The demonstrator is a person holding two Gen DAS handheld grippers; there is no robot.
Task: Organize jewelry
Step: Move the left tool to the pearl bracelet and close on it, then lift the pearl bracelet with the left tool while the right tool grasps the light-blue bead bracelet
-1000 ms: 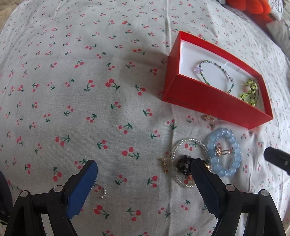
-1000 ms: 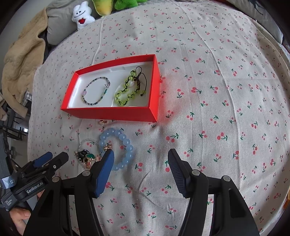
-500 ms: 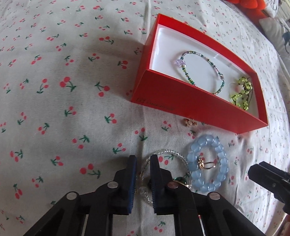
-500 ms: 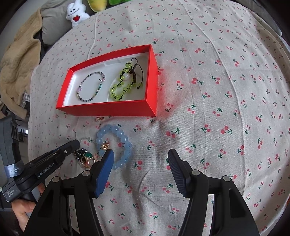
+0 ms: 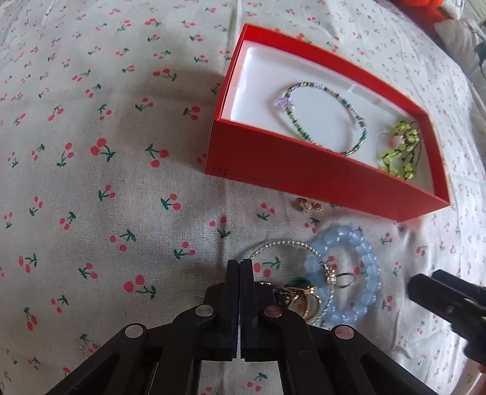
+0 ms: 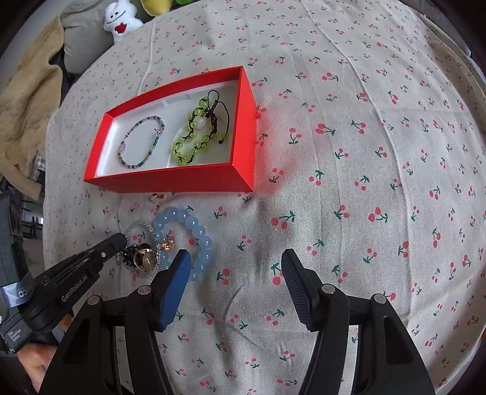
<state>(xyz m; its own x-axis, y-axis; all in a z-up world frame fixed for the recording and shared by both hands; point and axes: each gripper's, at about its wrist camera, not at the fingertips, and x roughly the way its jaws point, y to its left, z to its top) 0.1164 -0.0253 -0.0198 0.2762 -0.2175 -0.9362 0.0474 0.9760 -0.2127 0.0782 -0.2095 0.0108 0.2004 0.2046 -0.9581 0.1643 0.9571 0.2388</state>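
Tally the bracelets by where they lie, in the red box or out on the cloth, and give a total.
In the red box: 2, the seed-bead bracelet and the green bead bracelet.
On the cherry-print cloth: 2, the blue bead bracelet and the clear bead bracelet.
Total: 4

Left wrist view: sat behind the left gripper (image 5: 240, 264), faced steeply down and forward along its fingers; close to the cherry-print cloth (image 5: 91, 152).
Right wrist view: sat behind the right gripper (image 6: 235, 270), also faced steeply down; farther from the cloth (image 6: 364, 152), with plush toys (image 6: 121, 19) at the top edge.
Shared area: both views covered the red box (image 5: 303, 173) (image 6: 170, 179) and the blue bead bracelet (image 5: 358, 273) (image 6: 197, 240) near it.
Cross-visibility: each view caught the other gripper at its edge, (image 5: 446, 300) and (image 6: 118, 240).
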